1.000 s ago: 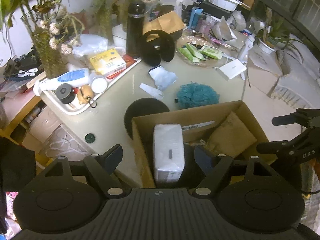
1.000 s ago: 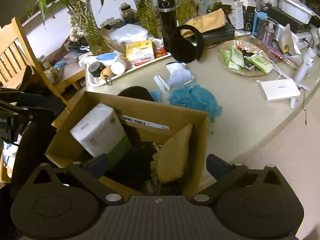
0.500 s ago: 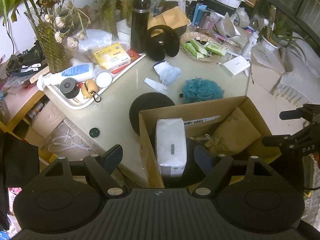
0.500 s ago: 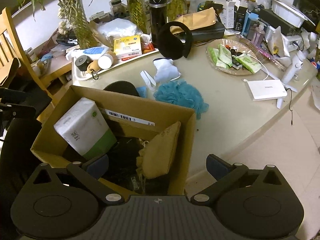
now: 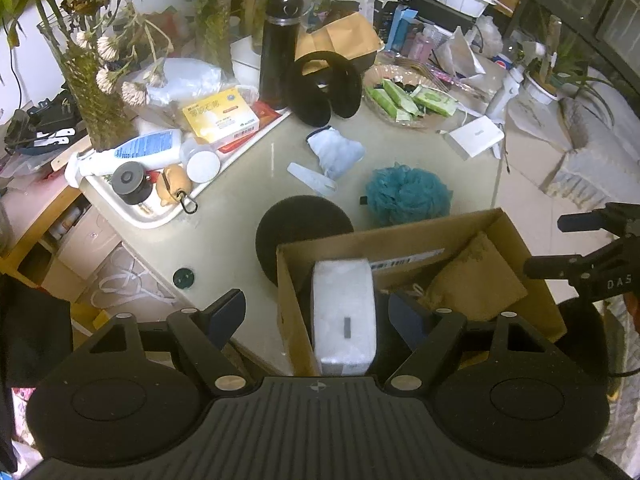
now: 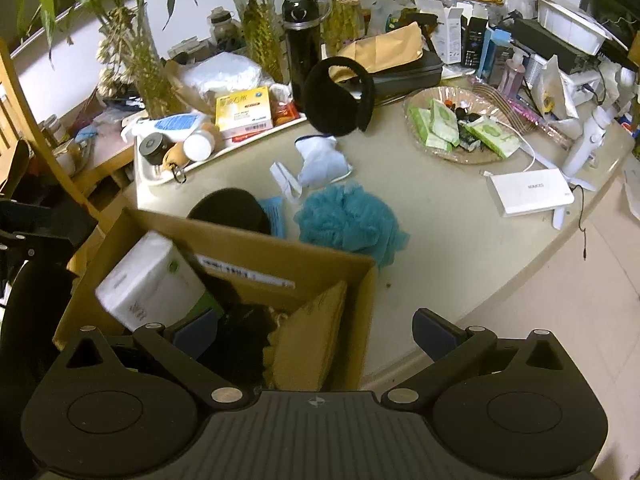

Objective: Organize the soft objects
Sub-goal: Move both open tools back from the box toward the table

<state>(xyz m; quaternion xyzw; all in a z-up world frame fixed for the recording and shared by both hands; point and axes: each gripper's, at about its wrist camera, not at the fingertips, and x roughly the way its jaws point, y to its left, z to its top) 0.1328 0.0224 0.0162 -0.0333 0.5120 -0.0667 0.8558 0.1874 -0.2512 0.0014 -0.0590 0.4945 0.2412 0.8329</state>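
Note:
A cardboard box [image 5: 400,236] [image 6: 280,248] sits at the table's near edge. It holds a white tissue pack [image 5: 344,312] [image 6: 148,280], a tan cloth bag [image 5: 476,280] [image 6: 308,344] and something black. On the table behind it lie a teal bath pouf [image 5: 408,194] [image 6: 348,220], a black round sponge [image 5: 300,224] [image 6: 232,208], a pale blue cloth pouch [image 5: 336,152] [image 6: 320,160] and black earmuffs [image 5: 324,88] [image 6: 340,96]. My left gripper [image 5: 316,314] is open and empty above the box's left side. My right gripper [image 6: 316,328] is open and empty above its right side.
A white tray [image 5: 136,216] with bottles stands at the left. A black flask [image 5: 278,48], plant vases [image 5: 92,96], a dish of green packets [image 6: 460,128] and a white device [image 6: 528,192] crowd the table. Floor lies to the right [image 6: 540,300].
Both grippers have shifted slightly over the box, the view drawing back and tilting a little. Both stay open and empty. Nothing on the table has moved.

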